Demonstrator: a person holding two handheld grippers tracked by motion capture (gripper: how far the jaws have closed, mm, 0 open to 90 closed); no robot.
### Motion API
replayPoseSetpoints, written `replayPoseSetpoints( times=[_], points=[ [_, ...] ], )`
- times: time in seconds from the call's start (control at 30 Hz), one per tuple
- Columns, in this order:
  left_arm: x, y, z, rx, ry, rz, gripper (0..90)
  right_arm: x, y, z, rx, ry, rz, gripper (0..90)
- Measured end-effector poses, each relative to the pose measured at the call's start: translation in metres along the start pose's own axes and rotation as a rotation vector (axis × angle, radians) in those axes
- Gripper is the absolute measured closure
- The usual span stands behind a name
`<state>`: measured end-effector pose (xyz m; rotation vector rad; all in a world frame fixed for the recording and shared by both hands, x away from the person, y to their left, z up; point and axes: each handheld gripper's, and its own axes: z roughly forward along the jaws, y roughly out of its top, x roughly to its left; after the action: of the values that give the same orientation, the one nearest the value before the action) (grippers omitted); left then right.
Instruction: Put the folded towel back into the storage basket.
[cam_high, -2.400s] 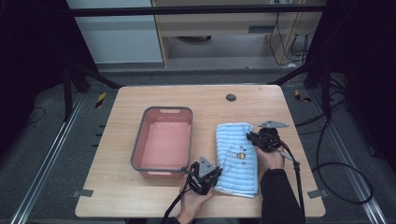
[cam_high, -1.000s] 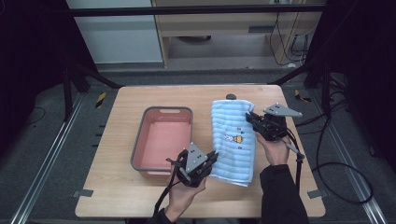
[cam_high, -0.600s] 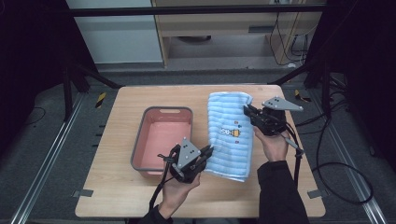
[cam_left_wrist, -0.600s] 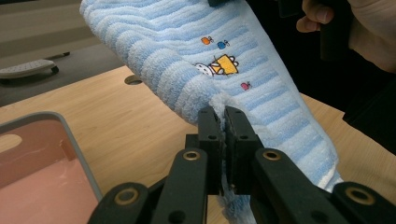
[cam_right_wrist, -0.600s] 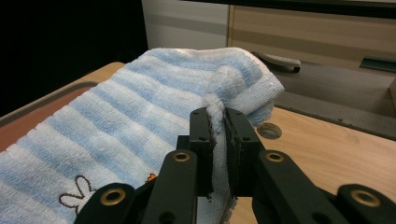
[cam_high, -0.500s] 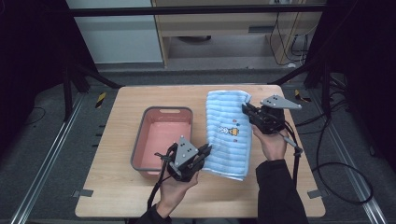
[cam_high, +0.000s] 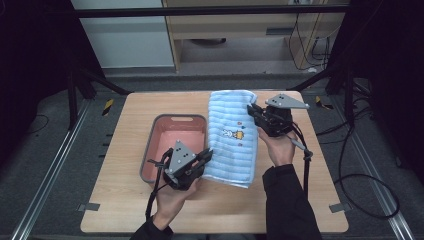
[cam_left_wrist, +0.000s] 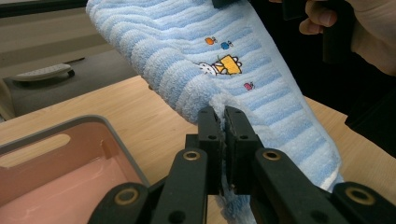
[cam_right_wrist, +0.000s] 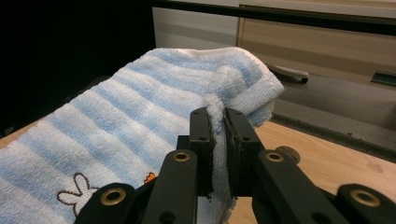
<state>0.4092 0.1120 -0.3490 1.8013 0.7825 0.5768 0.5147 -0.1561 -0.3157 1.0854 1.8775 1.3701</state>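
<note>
**Two grippers hold the striped towel up by its edges**

The soft blue-and-white striped towel with a little bunny picture (cam_high: 231, 137) hangs between the two grippers, partly lifted off the light wooden table (cam_high: 120, 210). The left gripper (cam_high: 204, 156) has its jaws pressed together on the towel's near edge, with a fold of cloth squeezed between them. The right gripper (cam_high: 254, 111) is clamped on the far edge in the same way. It probably holds higher so the towel stretches out flat and can be moved without dragging.

The grey plastic tub with the pink inside (cam_high: 172, 142) sits just beside the left gripper, on the side away from the towel. It looks empty. The towel may be going there, but that is a guess.

A moment ago the towel lay closer to the person. Now it reaches further away from them and nearer the tub.
</note>
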Motion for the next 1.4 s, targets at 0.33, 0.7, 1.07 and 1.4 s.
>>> replayPoseSetpoints(
  times=[0.33,0.7,1.07,1.4],
  points=[
    [0.017,-0.002,-0.014,-0.008,0.035,-0.008,85.9,0.015,0.009,0.015,0.002,0.02,-0.012,82.5],
    [0.038,-0.006,-0.029,-0.02,0.07,-0.034,85.9,0.035,0.02,0.036,0.004,0.041,-0.025,82.5],
    [0.056,-0.01,-0.04,-0.023,0.106,-0.057,85.9,0.052,0.027,0.054,0.003,0.057,-0.04,82.5],
    [0.075,-0.019,-0.048,-0.012,0.145,-0.083,85.9,0.066,0.031,0.075,0.006,0.08,-0.044,82.5]
  ],
)
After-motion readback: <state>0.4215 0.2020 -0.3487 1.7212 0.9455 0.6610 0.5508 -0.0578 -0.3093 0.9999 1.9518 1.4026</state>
